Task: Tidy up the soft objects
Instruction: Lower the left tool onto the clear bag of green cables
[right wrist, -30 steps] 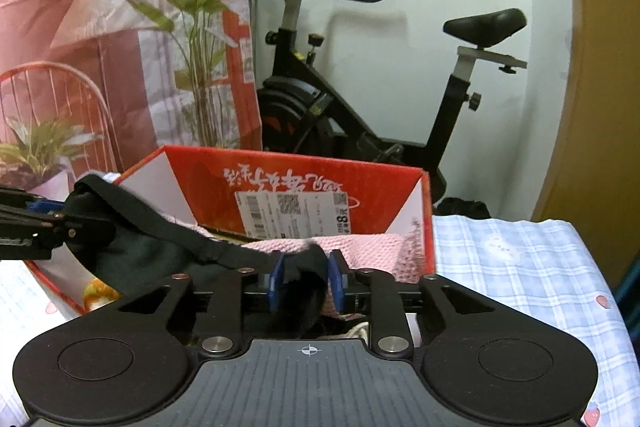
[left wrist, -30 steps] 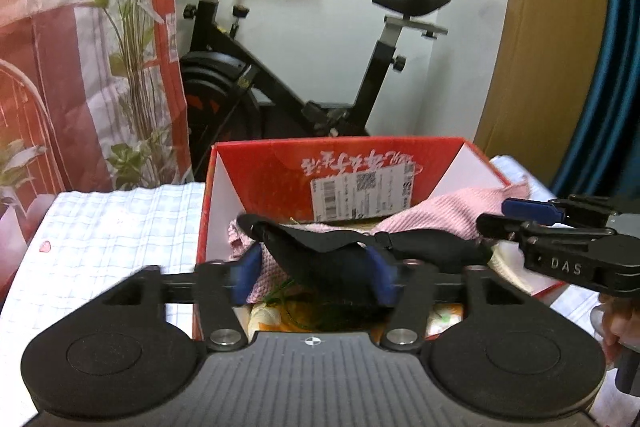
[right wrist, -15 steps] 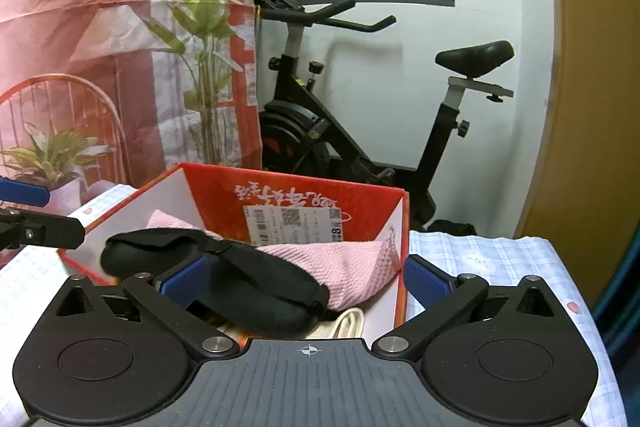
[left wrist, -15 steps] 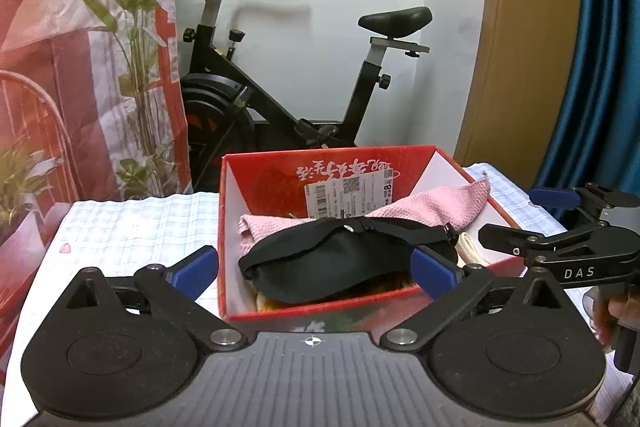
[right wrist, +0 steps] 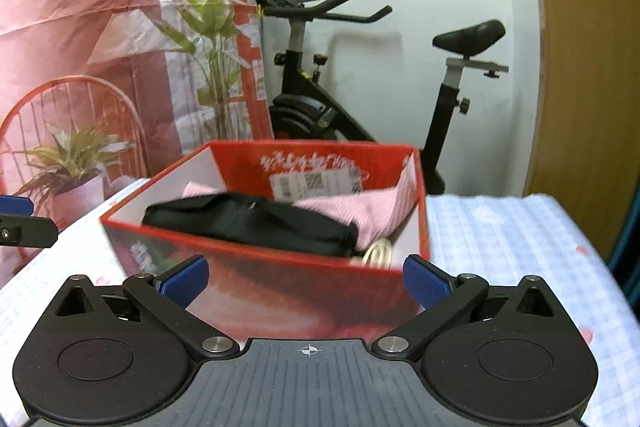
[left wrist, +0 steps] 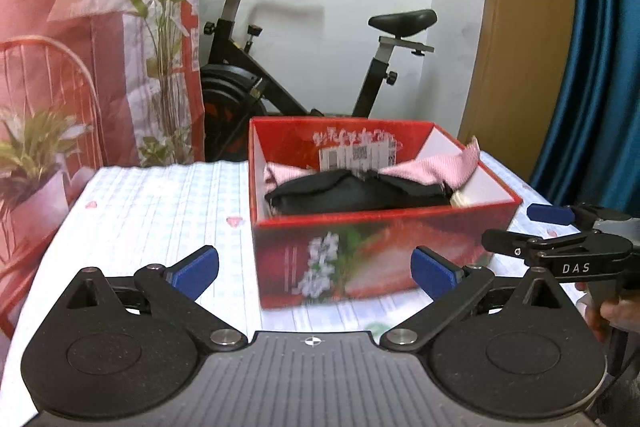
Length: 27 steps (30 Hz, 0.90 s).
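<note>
Closest in, the left gripper (left wrist: 315,267) has its blue pads spread as wide as they go, with nothing between them but the front of the red box (left wrist: 360,247) beyond. The right gripper (right wrist: 306,277) is the same: jaws fully apart, empty, the box wall showing through the gap. Both have just been opening, and neither pair of pads touches anything now. In the left view the right gripper also shows off to the side, with a bit of the person's hand (left wrist: 616,315) on its handle.

Just past the fingers the box stands on a checked tablecloth (left wrist: 152,203). Inside it the black sleep mask (right wrist: 248,221) lies across the top of a pink cloth (right wrist: 352,209), strap and all within the walls; a pale loop of cord (right wrist: 378,253) peeks out at the near corner. One corner of the pink cloth rides up over the far side rim.

Behind stands an exercise bike (left wrist: 280,79) against the white wall, with a printed backdrop of plants (right wrist: 120,47) to one side.

To my eye the drop-off step is finished: the mask is in and let go. The next move calls for finding another soft thing, though none shows on the cloth from here, or tucking that pink corner down
</note>
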Each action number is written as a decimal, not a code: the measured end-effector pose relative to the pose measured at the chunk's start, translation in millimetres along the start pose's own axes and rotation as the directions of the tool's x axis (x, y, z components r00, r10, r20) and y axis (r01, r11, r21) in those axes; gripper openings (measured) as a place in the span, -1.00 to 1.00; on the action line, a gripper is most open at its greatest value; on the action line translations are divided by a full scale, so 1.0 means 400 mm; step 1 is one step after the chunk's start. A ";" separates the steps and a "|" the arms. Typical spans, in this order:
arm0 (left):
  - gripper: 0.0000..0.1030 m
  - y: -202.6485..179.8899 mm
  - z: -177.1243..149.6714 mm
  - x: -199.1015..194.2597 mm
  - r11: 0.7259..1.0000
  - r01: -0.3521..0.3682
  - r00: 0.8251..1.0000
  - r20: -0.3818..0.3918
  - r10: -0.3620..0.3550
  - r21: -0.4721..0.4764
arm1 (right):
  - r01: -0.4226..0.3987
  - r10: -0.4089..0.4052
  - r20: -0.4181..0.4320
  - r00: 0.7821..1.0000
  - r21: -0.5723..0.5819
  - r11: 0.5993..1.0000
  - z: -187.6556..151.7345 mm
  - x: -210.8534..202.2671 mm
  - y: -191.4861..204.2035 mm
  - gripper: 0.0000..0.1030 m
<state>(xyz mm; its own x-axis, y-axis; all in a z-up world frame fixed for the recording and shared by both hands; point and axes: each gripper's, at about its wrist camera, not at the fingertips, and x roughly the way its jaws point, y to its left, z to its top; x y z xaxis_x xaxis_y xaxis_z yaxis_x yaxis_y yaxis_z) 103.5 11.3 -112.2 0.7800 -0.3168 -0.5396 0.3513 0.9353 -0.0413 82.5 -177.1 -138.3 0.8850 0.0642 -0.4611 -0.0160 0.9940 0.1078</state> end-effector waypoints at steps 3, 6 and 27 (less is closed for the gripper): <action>1.00 0.001 -0.040 -0.006 1.000 0.003 1.000 -0.022 -0.003 0.002 | -0.023 0.023 -0.023 0.999 0.003 1.000 -0.046 -0.011 0.014 0.99; 0.98 0.001 -0.081 0.001 1.000 0.019 0.998 -0.059 -0.020 -0.012 | -0.051 0.051 -0.064 0.997 -0.003 0.999 -0.096 -0.016 0.034 0.99; -0.01 -0.022 -0.200 0.118 0.972 0.087 0.971 -0.200 -0.132 -0.220 | -0.082 0.088 -0.181 0.980 0.040 0.996 -0.221 0.024 0.054 0.61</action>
<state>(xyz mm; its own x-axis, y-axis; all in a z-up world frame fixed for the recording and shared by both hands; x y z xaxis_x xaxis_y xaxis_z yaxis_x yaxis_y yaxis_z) 95.7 0.6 -204.7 0.6072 -0.3994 -0.6869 0.2952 0.9160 -0.2716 49.5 -147.1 -218.2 0.7815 0.1663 -0.6014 -0.0699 0.9811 0.1805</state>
